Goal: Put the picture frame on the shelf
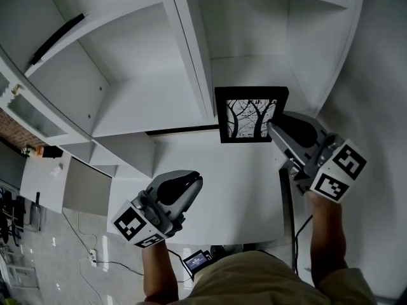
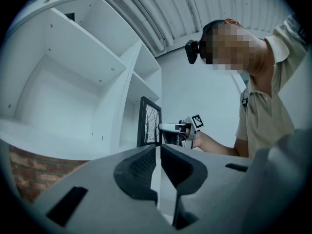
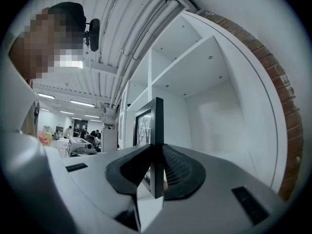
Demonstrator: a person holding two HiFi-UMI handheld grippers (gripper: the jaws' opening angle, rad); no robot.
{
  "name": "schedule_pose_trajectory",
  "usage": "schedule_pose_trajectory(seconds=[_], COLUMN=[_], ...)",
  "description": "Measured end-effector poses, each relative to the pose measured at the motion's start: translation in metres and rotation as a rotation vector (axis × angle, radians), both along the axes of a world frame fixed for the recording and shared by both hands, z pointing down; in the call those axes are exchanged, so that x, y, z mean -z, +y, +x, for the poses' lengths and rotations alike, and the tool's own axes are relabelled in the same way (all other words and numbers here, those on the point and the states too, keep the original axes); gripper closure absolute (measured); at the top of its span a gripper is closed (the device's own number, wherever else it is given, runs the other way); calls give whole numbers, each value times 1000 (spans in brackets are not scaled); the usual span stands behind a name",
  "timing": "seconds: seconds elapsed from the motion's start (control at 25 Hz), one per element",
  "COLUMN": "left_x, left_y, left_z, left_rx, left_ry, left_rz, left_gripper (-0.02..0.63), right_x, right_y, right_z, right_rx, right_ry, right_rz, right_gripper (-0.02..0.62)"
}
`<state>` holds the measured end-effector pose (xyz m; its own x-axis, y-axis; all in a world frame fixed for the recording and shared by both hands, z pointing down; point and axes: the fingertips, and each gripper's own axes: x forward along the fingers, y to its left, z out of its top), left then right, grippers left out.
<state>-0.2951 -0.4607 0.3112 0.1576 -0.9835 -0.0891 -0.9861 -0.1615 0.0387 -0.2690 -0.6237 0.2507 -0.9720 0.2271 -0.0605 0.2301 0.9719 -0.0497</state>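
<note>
the picture frame [image 1: 250, 115] stands upright, its black border around a print of bare branches, pinched at its right edge by the right hand-held gripper [image 1: 275, 129]. that gripper's jaws are partly apart and press on the frame's thin edge from both sides. beyond the gripper's tips the white shelf [image 1: 191, 43] opens into bare compartments. the left hand-held gripper [image 1: 194, 182] hangs over the white table [image 1: 222, 196], well apart from the frame, jaws almost together, nothing between them.

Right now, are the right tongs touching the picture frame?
Touching. The right gripper view shows the right tongs clamped on the picture frame's black edge, pads pressing both sides.
</note>
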Motion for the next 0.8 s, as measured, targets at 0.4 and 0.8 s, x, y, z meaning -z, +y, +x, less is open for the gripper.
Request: schedule_pose_trajectory(seconds=[0.4,0.8], left_x=[-5,-11], left_y=[-21,-2], left_z=[-42,-31], left_rx=[33,45], left_ry=[12,21], left_rz=[-26,-29], left_gripper=[595,595], right_x=[13,6], right_y=[-46,-46], right_z=[-64,-62], right_rx=[-38,-86], right_ry=[3,27], right_rz=[13,31], right_gripper=[523,523])
